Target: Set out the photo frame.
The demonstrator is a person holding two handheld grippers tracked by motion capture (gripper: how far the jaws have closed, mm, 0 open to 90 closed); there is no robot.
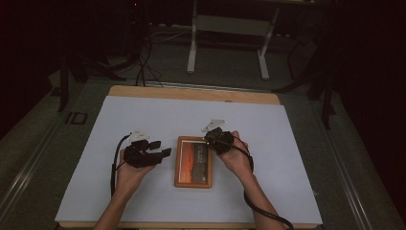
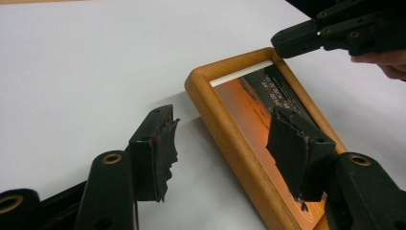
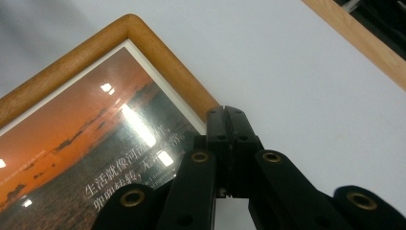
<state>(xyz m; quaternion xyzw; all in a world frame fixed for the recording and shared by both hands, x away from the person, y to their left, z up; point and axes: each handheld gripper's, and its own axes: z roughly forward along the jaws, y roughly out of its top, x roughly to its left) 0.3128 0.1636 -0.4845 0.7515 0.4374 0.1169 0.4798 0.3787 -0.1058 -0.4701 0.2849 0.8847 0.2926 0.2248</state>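
A wooden picture frame (image 1: pixel 193 163) holding an orange sunset print lies flat on the white mat. My left gripper (image 1: pixel 160 147) sits just left of it and is open. In the left gripper view (image 2: pixel 225 129) one jaw is over the mat and the other over the glass, with the frame's (image 2: pixel 230 139) left rail between them, untouched. My right gripper (image 1: pixel 207 139) hovers at the frame's upper right corner. In the right gripper view (image 3: pixel 227 112) its jaws are pressed together with nothing between them, just over the rail (image 3: pixel 95 48). Its tip (image 2: pixel 282 43) also shows in the left gripper view.
The white mat (image 1: pixel 143 115) covers a wooden table whose far edge (image 1: pixel 191 93) shows beyond it. A white-legged stand (image 1: pixel 192 43) is on the floor behind the table. Cables trail from both grippers toward the near edge. The room around is dark.
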